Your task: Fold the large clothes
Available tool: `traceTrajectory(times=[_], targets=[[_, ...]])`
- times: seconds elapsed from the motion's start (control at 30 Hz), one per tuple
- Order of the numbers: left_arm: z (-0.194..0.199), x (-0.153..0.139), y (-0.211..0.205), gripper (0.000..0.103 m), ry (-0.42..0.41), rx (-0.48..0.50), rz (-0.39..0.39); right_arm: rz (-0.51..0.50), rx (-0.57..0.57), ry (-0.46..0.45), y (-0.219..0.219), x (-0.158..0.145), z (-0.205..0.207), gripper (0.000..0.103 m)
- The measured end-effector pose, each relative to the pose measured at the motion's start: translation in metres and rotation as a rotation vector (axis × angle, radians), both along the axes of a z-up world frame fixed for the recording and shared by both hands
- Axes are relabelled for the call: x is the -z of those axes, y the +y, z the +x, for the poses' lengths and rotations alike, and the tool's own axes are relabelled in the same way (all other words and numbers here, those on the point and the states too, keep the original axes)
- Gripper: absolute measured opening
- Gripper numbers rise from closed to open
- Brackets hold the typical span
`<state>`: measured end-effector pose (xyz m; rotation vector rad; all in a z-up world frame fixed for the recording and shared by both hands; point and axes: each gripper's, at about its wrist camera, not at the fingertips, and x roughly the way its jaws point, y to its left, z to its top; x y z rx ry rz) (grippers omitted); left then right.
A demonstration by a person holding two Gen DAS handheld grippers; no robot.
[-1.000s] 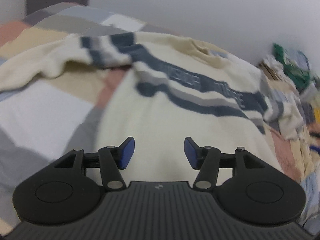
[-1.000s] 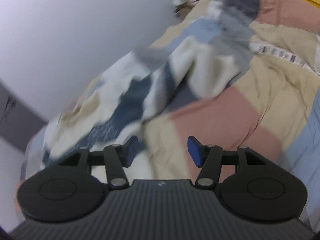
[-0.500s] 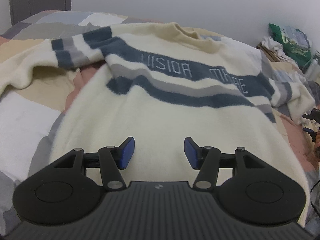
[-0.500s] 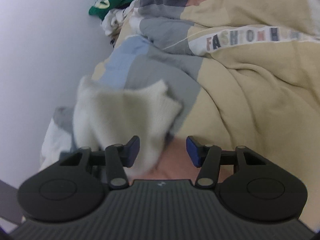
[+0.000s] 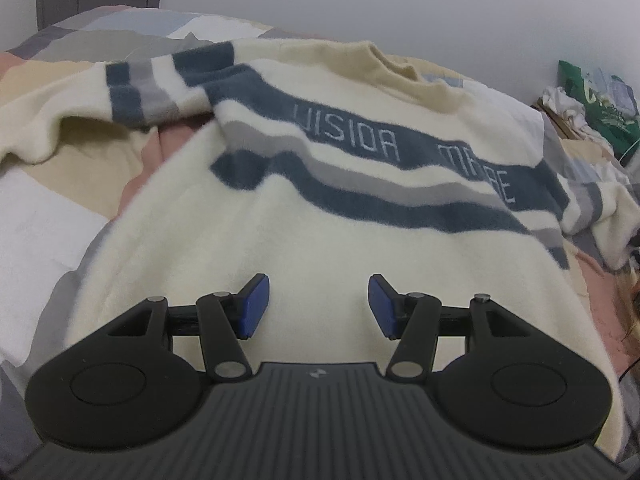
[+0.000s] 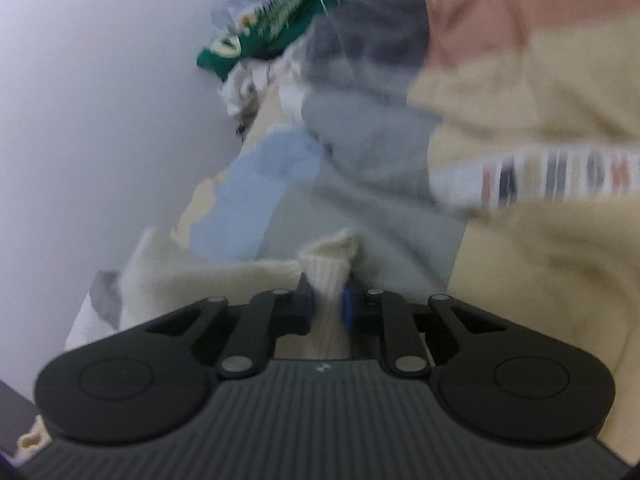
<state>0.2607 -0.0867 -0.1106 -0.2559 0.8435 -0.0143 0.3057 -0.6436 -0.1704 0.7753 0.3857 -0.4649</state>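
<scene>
Bed: covered by a patchwork quilt (image 5: pixel 60 216) in beige, pink, grey, white and pale blue blocks; ran up against a plain pale wall (image 5: pixel 400 0).
Sweater (image 5: pixel 320 240): lay spread front-up across the quilt, collar toward the wall, hem nearest the left camera. Cream and fluffy, with a tan collar and a dark blue chest band flanked by grey and blue stripes; pale letters across the band.
Left-hand sleeve (image 5: pixel 132 92): stretched out sideways over the quilt, striped like the chest, slightly bunched.
Other sleeve (image 5: pixel 592 212): crumpled at the sweater's far right edge, beside the quilt's grey patches.
Open room: bare quilt to the left of the sweater body; right side crowded, close to a pile of clothes (image 5: pixel 584 96) with a green piece on top.
Left gripper (image 5: pixel 318 306): hovered over the lower body of the sweater, jaws spread about halfway, nothing between them.
Right gripper (image 6: pixel 328 304): jaws closing, blue pads pressed on a ribbed cream cuff (image 6: pixel 326 272) standing up between them; rest of that sleeve trailed off left. Blurred view.
Lettered band (image 6: pixel 560 176): white strip on the quilt, well beyond the cuff, too smeared to read.
</scene>
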Motion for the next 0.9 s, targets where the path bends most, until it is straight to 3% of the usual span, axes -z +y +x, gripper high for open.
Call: traceTrajectory(times=[0.1,0.23,0.37,0.43,0.57,0.7,0.9], targets=[[-0.001,0.002,0.000,0.061,0.005,0.006,-0.013,-0.056,0.092,-0.006,-0.016,-0.015,-0.009,0.016],[-0.005,0.004,-0.010,0.061,0.001,0.037,0.059,-0.143,0.195,0.024,-0.044,-0.031,-0.020,0.016],[0.000,0.015,-0.016,0.061,0.051,0.047,0.104,-0.176,0.276,0.040,-0.069,-0.044,-0.035,0.015],[0.006,0.020,-0.011,0.062,0.094,0.034,0.079,-0.177,0.293,0.041,-0.079,-0.050,-0.042,0.015],[0.010,0.018,0.005,0.062,0.116,-0.008,-0.002,-0.200,0.268,0.032,-0.072,-0.072,-0.046,0.015],[0.005,0.015,0.020,0.061,0.107,-0.053,-0.083,-0.291,0.173,-0.011,-0.039,-0.121,-0.043,0.015],[-0.011,0.007,0.037,0.061,0.083,-0.069,-0.080,-0.425,-0.031,-0.133,0.045,-0.206,-0.048,0.015]])
